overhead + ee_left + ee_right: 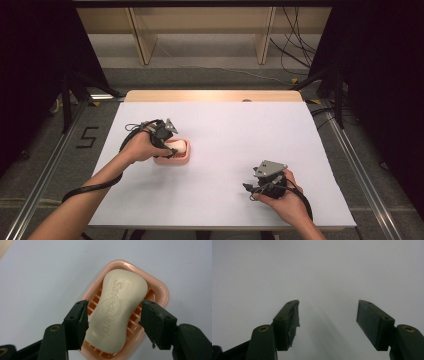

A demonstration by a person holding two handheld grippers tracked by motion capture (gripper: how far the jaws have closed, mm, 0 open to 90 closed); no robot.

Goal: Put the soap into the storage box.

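The bar of soap (117, 312) lies in the pink soap dish (160, 287), resting lengthwise on the dish's slotted floor, its embossed lettering facing up and its waist narrower than its two rounded ends. In the high view the soap (179, 146) and dish (172, 160) sit on the left half of the white table cover (240, 130), somewhat nearer the person's edge than the far one. The left gripper (113, 315) hangs over the dish with its two black jaws standing on either side of the soap's near half: the jaw at the left of the left gripper view looks to be just touching or a hair off the soap's flank, though the angle is too steep to be sure, while the other jaw stands clearly apart from it, with the dish's slats showing in the gap. The jaws are thus parted about the soap without pressing it from both sides. In the high view the left gripper (167, 142) is held by the person's left hand (140, 147), forearm coming up from the lower left corner. Well apart, at the lower right of the cover, the right hand (287, 202) holds the right gripper (252, 185); in the right gripper view its jaws (328, 315) stand wide with only bare white cover between them. Beyond the cover's far edge a strip of wooden tabletop (210, 95) shows.
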